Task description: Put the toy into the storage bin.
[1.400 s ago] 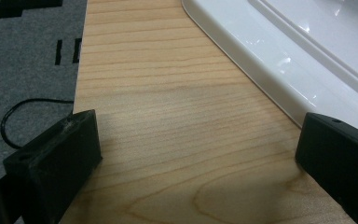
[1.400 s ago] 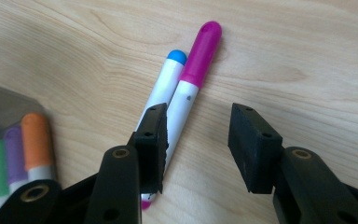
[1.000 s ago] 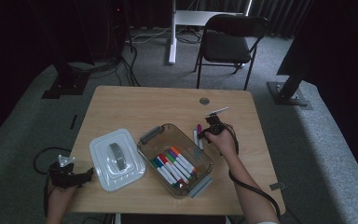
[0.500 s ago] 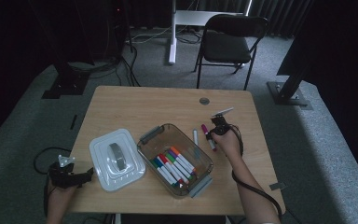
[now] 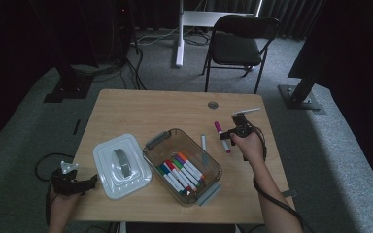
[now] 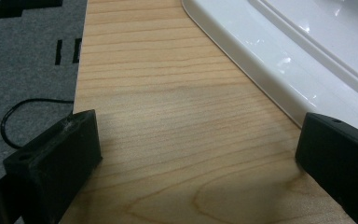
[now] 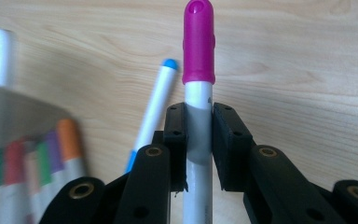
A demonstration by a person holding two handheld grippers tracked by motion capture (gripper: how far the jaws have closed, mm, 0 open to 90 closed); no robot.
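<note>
Since the earlier frames, right gripper sits further right and its jaws have just been closing; they now clench the white barrel of a magenta-capped marker, which is off the table.

- Item held: magenta-capped marker, right of centre in the high view, above the wooden table, right of the clear plastic bin.
- Item loose: blue-capped marker, flat on the table, between bin and held marker.
- Bin contents: a row of coloured markers, lying parallel.
- White lid: lower left, beside the bin.
- Left gripper: lower left corner, jaws spread wide over bare table, nothing between them.

Handling note, as a judgement: carry the marker over the bin rim, turn it parallel to the row, lower it close before letting go; the grip sits mid-barrel, so the marker should not swing.
</note>
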